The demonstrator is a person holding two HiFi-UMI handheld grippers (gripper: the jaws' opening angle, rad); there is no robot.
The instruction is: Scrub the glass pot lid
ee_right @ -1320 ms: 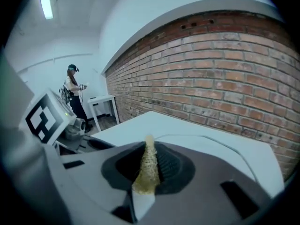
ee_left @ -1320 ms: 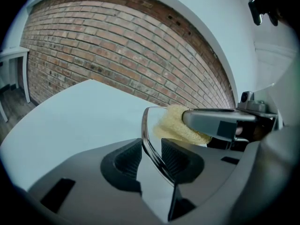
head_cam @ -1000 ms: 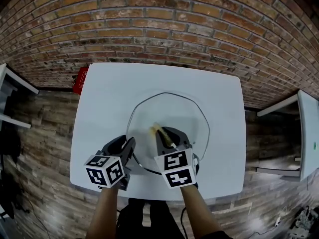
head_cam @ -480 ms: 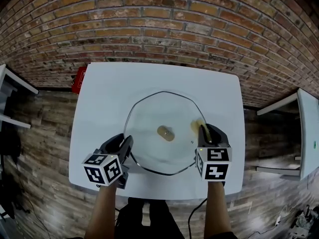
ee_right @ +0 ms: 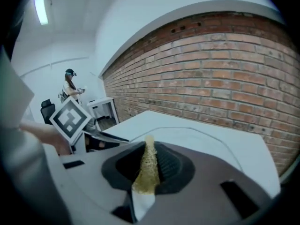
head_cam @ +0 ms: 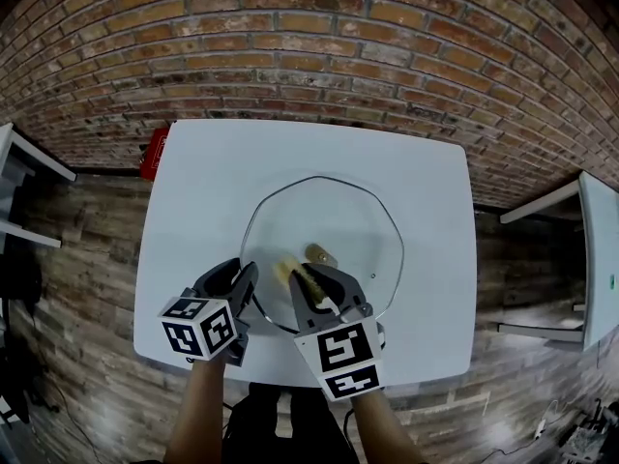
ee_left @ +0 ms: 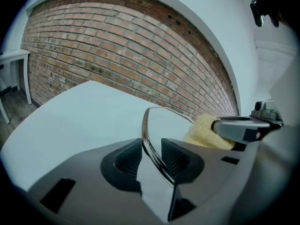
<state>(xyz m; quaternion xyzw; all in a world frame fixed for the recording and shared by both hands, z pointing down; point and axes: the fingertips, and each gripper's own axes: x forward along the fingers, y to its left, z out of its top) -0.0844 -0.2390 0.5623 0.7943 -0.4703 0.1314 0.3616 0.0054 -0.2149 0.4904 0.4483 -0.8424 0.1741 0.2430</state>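
Observation:
A round glass pot lid (head_cam: 353, 222) with a brown knob (head_cam: 321, 255) lies in the middle of the white table (head_cam: 208, 196). My left gripper (head_cam: 248, 280) is shut on the lid's near-left metal rim (ee_left: 149, 139), which runs edge-on between the pads (ee_left: 125, 159). My right gripper (head_cam: 302, 280) is shut on a yellow sponge (head_cam: 287, 272) and presses it on the glass just near and left of the knob. In the right gripper view the sponge (ee_right: 148, 165) stands pinched between the jaws. The left gripper view shows the sponge (ee_left: 205, 133) beside the rim.
A red object (head_cam: 155, 155) sits at the table's far left edge. A brick wall (head_cam: 309, 56) runs behind the table. A white shelf (head_cam: 24, 162) stands at the left and another white table (head_cam: 600, 259) at the right. A person (ee_right: 70, 86) stands far off.
The right gripper with the sponge swept from the lid's middle out to its right rim, then back to the near-left part by the knob. The left gripper stayed put on the rim.

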